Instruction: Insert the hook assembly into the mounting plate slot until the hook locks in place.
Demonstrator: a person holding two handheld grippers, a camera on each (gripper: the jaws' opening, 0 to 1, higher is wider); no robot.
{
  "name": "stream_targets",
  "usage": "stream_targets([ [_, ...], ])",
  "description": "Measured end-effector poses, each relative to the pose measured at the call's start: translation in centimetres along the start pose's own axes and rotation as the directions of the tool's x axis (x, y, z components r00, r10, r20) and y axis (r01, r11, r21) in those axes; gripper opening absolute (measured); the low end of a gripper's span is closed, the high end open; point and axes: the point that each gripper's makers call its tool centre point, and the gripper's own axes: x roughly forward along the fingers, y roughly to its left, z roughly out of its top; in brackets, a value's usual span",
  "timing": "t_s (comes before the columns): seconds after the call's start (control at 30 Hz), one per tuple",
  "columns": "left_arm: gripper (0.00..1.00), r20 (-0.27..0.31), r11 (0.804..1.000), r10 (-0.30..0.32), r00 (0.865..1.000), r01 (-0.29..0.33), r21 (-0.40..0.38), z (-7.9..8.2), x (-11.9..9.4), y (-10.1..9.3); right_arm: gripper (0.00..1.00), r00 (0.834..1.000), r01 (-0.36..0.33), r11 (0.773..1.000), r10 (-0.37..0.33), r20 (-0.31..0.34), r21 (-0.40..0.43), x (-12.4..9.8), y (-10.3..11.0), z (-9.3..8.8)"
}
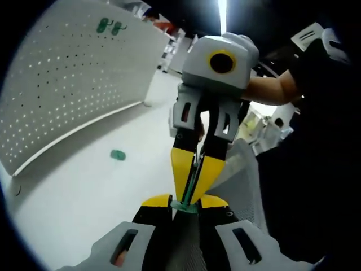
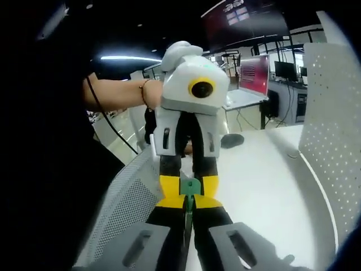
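Presently both tongs meet tip to tip at the lower middle of each view, with a small green hook piece (image 1: pixel 186 206) caught between them. In the left gripper view, the left gripper (image 1: pixel 185 202) rises from the bottom edge with its yellow-tipped jaws nearly closed on the lower end of that green piece, while the right gripper (image 1: pixel 194 169) comes down from the upper middle of the frame, jaws pinched onto the same piece. The green piece's long axis runs along the line joining the two tools, so each tool holds one end; neither is the nearer.

In the right gripper view the green hook piece (image 2: pixel 189 189) shows as a thin strip standing between the yellow tips, touching both pairs. Its exact shape is too small to make out; it may be two mated parts.

The white perforated board (image 1: pixel 73 79) stands at the upper left of the left gripper view, well apart from the held piece, with two green hooks (image 1: pixel 110 26) already fitted near its top edge. A loose green part (image 1: pixel 117 154) lies on the white table (image 1: pixel 84 192) at left centre, near the board's foot.

Judged from this, insertion into the board is not yet done.
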Motion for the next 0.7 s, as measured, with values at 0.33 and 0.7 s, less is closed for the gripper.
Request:
stream_targets([
  [0.33,0.18,0.001,1.0,-0.007,1.0,0.007,0.006,0.2,0.2,-0.4,0.0,1.0,0.006,1.0,-0.006,-0.012,-0.01,-0.2,0.4,0.0],
  [0.7,0.47,0.042,0.997,0.077,0.996,-0.077,0.019,0.5,0.2,0.5,0.0,0.995,0.091,0.995,-0.092,0.034,0.032,-1.6,-1.1,0.7],
])
